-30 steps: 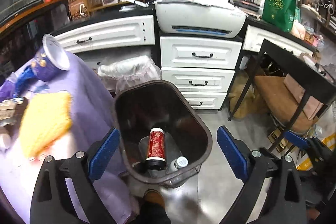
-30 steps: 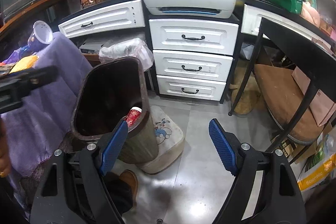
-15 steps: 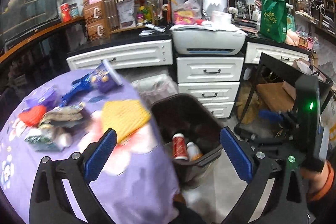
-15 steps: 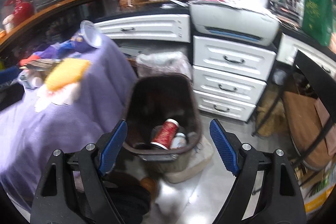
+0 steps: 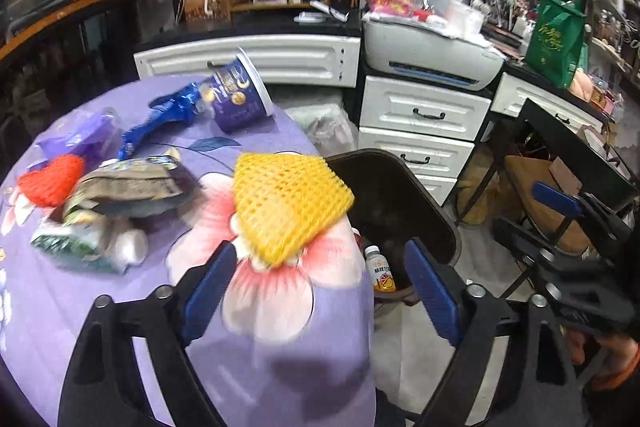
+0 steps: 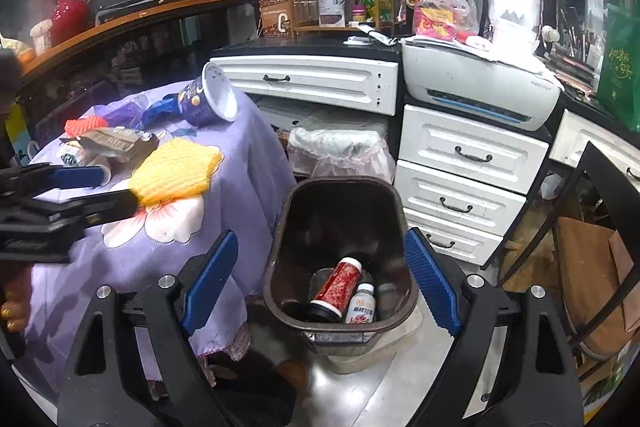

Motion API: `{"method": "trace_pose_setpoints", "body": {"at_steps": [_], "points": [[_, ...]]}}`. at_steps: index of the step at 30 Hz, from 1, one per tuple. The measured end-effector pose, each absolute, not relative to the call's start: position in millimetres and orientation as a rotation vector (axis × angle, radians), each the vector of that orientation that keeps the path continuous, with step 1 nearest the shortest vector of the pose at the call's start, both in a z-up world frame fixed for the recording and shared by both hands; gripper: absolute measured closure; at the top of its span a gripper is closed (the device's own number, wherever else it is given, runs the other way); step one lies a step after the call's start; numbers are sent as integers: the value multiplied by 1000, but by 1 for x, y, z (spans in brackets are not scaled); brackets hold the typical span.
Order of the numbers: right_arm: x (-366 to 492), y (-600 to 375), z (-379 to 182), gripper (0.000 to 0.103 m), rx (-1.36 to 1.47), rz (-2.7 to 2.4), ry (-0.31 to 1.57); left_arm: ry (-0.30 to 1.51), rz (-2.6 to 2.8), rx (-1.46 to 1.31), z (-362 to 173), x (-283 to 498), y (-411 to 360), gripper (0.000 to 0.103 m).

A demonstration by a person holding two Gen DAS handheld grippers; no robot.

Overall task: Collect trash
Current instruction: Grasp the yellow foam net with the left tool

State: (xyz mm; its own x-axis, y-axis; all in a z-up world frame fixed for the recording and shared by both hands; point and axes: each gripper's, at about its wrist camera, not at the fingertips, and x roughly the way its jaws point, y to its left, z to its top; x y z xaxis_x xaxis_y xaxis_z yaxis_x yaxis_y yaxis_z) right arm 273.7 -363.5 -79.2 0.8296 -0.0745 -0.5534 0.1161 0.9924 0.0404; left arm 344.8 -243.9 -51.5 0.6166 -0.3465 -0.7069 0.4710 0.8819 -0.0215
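Observation:
A yellow foam net [image 5: 288,203] lies at the edge of the purple-clothed table [image 5: 280,327], just ahead of my left gripper [image 5: 318,251]. Its jaws are closing and nothing is pressed between them. Farther back lie a purple cup [image 5: 240,97] on its side, a blue wrapper [image 5: 160,119], a red net [image 5: 52,179] and crumpled packets [image 5: 128,187]. My right gripper [image 6: 320,239] hovers above the dark bin [image 6: 280,239], its jaws opening and empty. In the bin lie a red can [image 6: 340,283] and a white bottle [image 6: 362,305]. The right wrist view shows the left gripper [image 6: 104,191] by the yellow net [image 6: 176,167].
White drawers [image 6: 460,207] with a printer [image 6: 480,87] on top stand behind the bin. A second bin lined with a clear bag [image 6: 340,147] sits between table and drawers. A black-framed stool [image 5: 560,131] stands to the right. A person's shoe [image 6: 292,371] is below the bin.
My left gripper swung away from the bin to the table, and the yellow net now lies right before its narrowing jaws. My right gripper rose and now looks down into the bin.

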Motion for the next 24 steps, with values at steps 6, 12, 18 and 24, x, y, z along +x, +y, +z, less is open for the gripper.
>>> {"method": "trace_pose_setpoints", "body": {"at_steps": [6, 12, 18, 24], "points": [[279, -381, -74, 19, 117, -114, 585, 840, -421, 206, -70, 380, -257, 27], [298, -385, -70, 19, 114, -116, 592, 844, -396, 234, -76, 395, -261, 38], [310, -382, -68, 19, 130, -112, 583, 817, -389, 204, -73, 394, -252, 75], [342, -371, -54, 19, 167, -4, 586, 813, -418, 123, -64, 389, -241, 91]]}}
